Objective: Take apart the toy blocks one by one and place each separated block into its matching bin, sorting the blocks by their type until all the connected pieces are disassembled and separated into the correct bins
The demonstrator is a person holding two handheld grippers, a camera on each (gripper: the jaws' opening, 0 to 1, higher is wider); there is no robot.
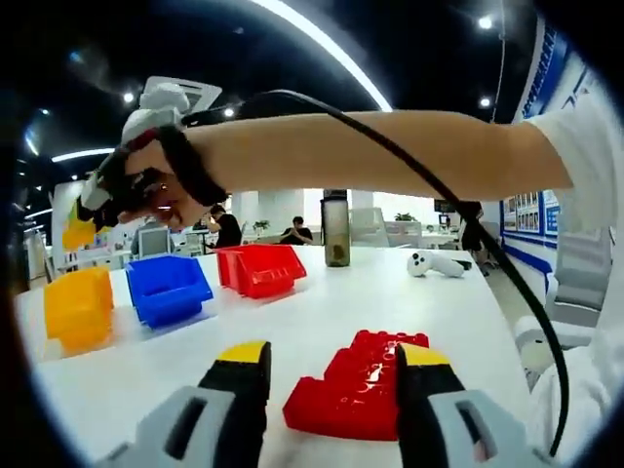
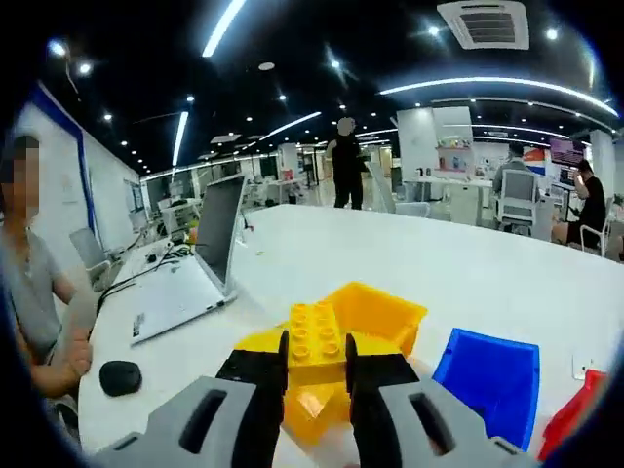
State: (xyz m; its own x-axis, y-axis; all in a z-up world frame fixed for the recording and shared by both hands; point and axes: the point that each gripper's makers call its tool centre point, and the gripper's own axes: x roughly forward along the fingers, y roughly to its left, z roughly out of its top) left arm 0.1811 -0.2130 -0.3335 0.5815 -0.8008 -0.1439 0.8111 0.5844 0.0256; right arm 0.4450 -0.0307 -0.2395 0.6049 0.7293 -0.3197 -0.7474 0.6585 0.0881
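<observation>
A red cluster of joined blocks [image 1: 359,388] lies on the white table [image 1: 322,302] just ahead of my left gripper [image 1: 331,369]. That gripper is open, its right jaw overlapping the cluster's edge and its left jaw apart from it. My right gripper [image 2: 317,369] is shut on a yellow block [image 2: 317,339], holding it above the yellow bin [image 2: 385,310]. The left gripper view shows the right gripper [image 1: 117,190] in a person's hand at upper left, above the yellow bin [image 1: 78,307]. Beside that bin stand a blue bin [image 1: 168,288] and a red bin [image 1: 261,268].
The person's arm and a black cable [image 1: 429,185] cross above the table. A dark bottle [image 1: 335,229] and a white controller [image 1: 436,263] stand at the far edge. An open laptop [image 2: 195,263], a mouse [image 2: 120,377] and a seated person are left of the bins.
</observation>
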